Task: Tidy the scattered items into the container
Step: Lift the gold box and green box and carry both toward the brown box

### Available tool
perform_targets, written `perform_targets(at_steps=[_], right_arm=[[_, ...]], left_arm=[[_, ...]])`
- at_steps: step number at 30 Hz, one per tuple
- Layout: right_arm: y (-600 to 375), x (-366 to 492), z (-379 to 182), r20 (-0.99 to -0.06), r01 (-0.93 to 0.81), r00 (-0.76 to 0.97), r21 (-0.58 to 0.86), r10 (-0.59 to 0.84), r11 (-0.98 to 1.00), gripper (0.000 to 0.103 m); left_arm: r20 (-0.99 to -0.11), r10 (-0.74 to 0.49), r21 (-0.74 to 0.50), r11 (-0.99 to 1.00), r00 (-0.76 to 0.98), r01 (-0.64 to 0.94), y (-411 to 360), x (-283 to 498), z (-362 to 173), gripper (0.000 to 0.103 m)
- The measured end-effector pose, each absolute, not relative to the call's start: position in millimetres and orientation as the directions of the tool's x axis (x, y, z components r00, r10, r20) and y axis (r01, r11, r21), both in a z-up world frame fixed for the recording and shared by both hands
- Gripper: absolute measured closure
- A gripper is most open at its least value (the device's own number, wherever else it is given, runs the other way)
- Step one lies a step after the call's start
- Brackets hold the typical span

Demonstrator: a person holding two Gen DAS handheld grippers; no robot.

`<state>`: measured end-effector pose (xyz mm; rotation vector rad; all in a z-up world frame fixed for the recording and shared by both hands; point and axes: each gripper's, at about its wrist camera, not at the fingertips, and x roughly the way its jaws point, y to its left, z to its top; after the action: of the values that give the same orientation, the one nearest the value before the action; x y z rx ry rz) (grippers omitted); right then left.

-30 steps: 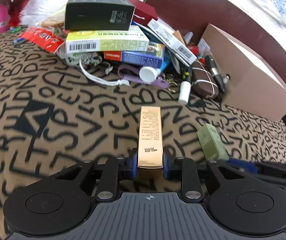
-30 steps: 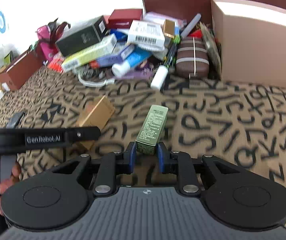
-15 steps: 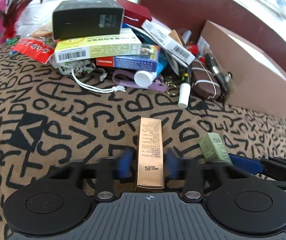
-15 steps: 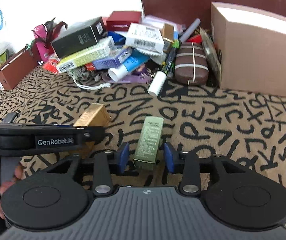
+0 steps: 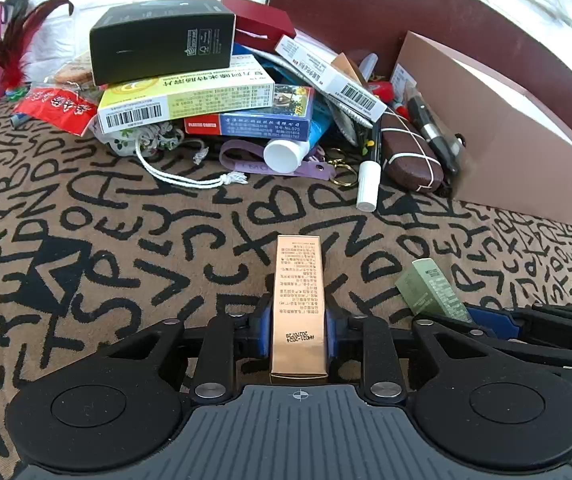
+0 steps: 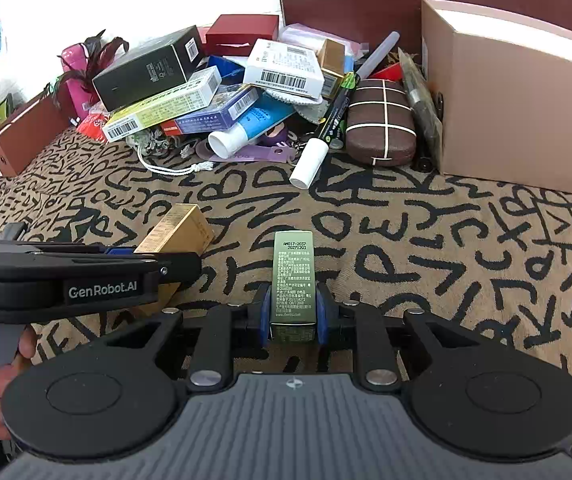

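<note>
Half a second on, both sets of jaws have come back in against boxes they stood clear of, and the clutter behind has barely shifted. At the near edge, the left gripper (image 5: 299, 326) has a slim gold carton (image 5: 298, 304) between its blue pads, the jaws just easing outward though the pads sit against its sides; the right gripper (image 6: 291, 314) is closing narrow on a small olive-green carton (image 6: 293, 280), pads pressed to both flanks. Each carton points away toward 12 o'clock over the letter-patterned cloth (image 5: 126, 240). At 1 to 2 o'clock stands the pink cardboard container (image 6: 518, 108), well apart from both cartons. From 10 to 12 o'clock lies the heap: a black box (image 5: 158, 52), yellow-green medicine box (image 5: 190, 100), blue tube with a white cap (image 6: 246, 128), white-capped marker (image 6: 318, 148) and brown checked case (image 6: 382, 124). Both cartons are gripped near their rear ends, so on lifting either could sag nose-down or slide out, the gold one sooner as its jaws slacken. Glossy foil card, printed in fine text, looks light, stiff and slippery.
</note>
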<state>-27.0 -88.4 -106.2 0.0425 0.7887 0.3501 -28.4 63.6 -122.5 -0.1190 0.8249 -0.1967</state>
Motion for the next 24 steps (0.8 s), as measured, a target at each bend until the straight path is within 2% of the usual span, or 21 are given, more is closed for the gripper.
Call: perform_targets(at_steps=[3,5,6,11,17,24], right_arm=[[-87.6,-25.9,-106.5,-0.689,-0.291,0.649,0.167,0.322,0.942,0.078],[-87.2,-25.0,-106.7,-0.69,-0.287,0.65,0.166,0.319,0.944,0.078],[-86.9,-24.7,-106.7,-0.69,-0.283,0.651,0.166,0.316,0.945,0.077],[-85.1,-24.1,-107.4,-0.687,-0.298,0.653,0.155,0.32,0.942,0.077],[-85.4,-24.2,-107.9,-0.684,-0.3,0.654,0.158,0.323,0.941,0.077],[-89.4,-22.6,-105.6,-0.684,-0.284,0.634,0.228,0.361,0.931,0.078]], left_arm=[[-0.719,-0.218,-0.174,0.976,0.66,0.132,62.2,-27.5,-122.7,0.062],[-0.721,-0.214,-0.164,0.977,0.659,0.138,61.8,-27.2,-122.3,0.076],[-0.722,-0.211,-0.157,0.978,0.659,0.141,61.5,-27.3,-122.3,0.079],[-0.711,-0.214,-0.157,0.977,0.67,0.146,62.5,-28.1,-124.4,0.076],[-0.712,-0.209,-0.141,0.978,0.67,0.155,60.2,-27.4,-125.5,0.079],[-0.731,-0.204,-0.152,0.979,0.651,0.135,55.8,-27.6,-120.9,0.08]])
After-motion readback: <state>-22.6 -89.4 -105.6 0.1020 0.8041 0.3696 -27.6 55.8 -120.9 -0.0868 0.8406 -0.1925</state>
